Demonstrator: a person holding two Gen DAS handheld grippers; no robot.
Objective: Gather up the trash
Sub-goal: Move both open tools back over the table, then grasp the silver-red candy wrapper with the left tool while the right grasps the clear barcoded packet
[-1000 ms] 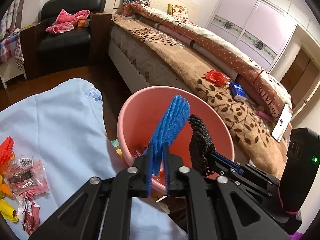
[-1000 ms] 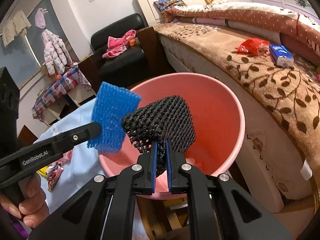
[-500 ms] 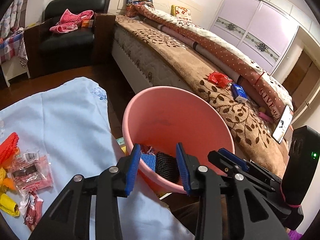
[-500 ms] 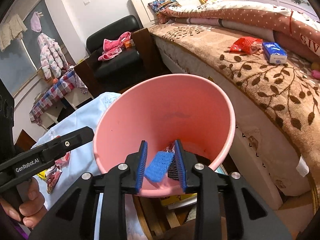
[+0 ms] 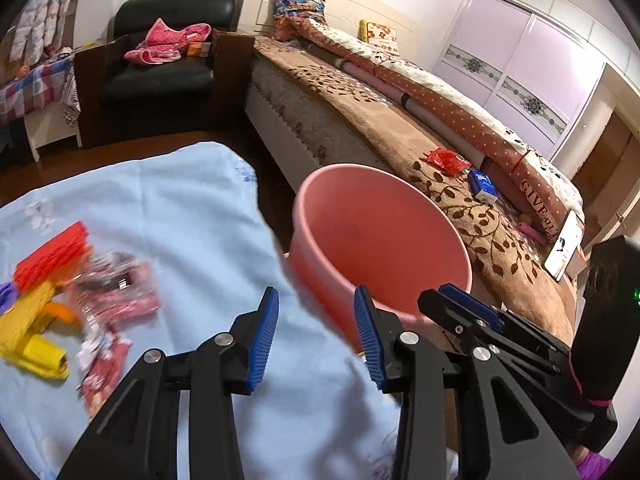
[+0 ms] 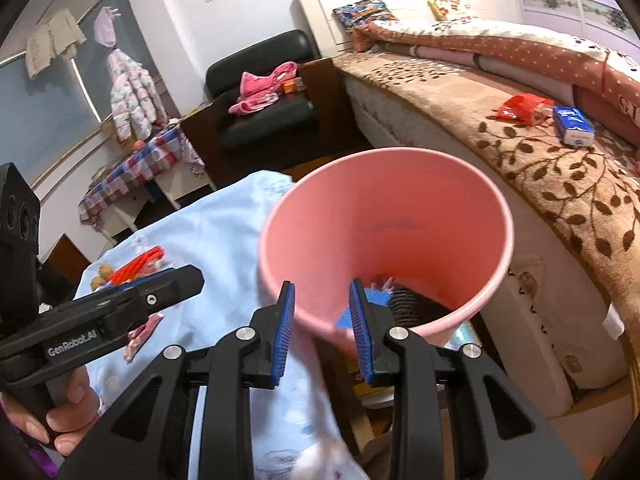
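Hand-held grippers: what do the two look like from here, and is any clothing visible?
Both match: the left hand-held gripper and right hand-held gripper have black angular linkage arms with silver pivot bolts and ribbed blue pads. The left one's side reads "GenRobot.AI" in white. The right one's black body carries a green light. A purple sleeve shows at the frame's edge.

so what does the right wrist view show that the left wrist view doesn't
Only the right wrist view: inside the bin, the blue net and black net at the bottom; also the hand holding the left gripper.

Only the left wrist view: the yellow net, the phone and the wardrobe.

Both: the pink bin, blue cloth, red net, wrappers, bed and armchair. Each view's own jaws stand open and empty.
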